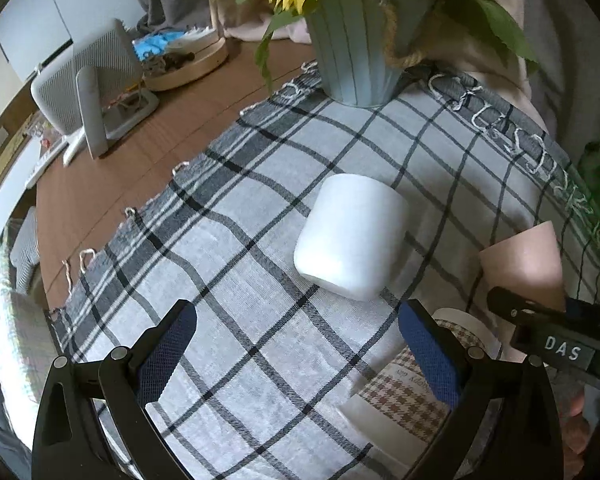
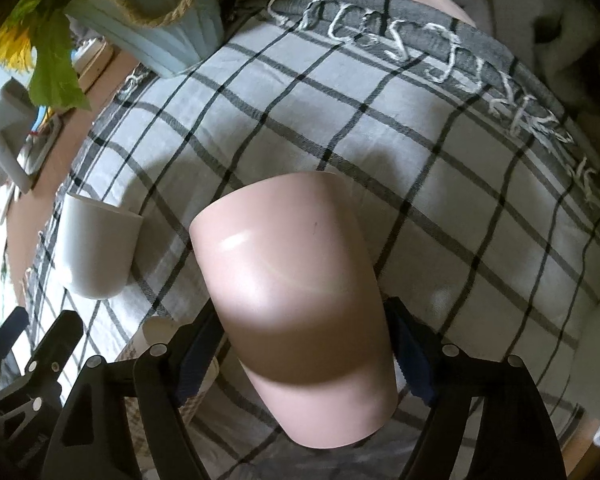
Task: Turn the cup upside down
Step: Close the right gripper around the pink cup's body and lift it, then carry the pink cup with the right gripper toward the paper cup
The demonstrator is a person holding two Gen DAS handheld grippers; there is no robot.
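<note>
A pink cup sits between the blue pads of my right gripper, which is shut on it; the cup is tilted, its closed bottom pointing away and up over the checked cloth. It also shows at the right edge of the left wrist view, with the right gripper's black finger below it. A white cup stands upside down on the cloth, ahead of my open, empty left gripper; it also shows in the right wrist view.
A houndstooth-patterned cup stands near the left gripper's right finger. A pale blue pot with sunflowers stands at the cloth's far edge. A white fan and a round wooden tray are on the brown table to the left.
</note>
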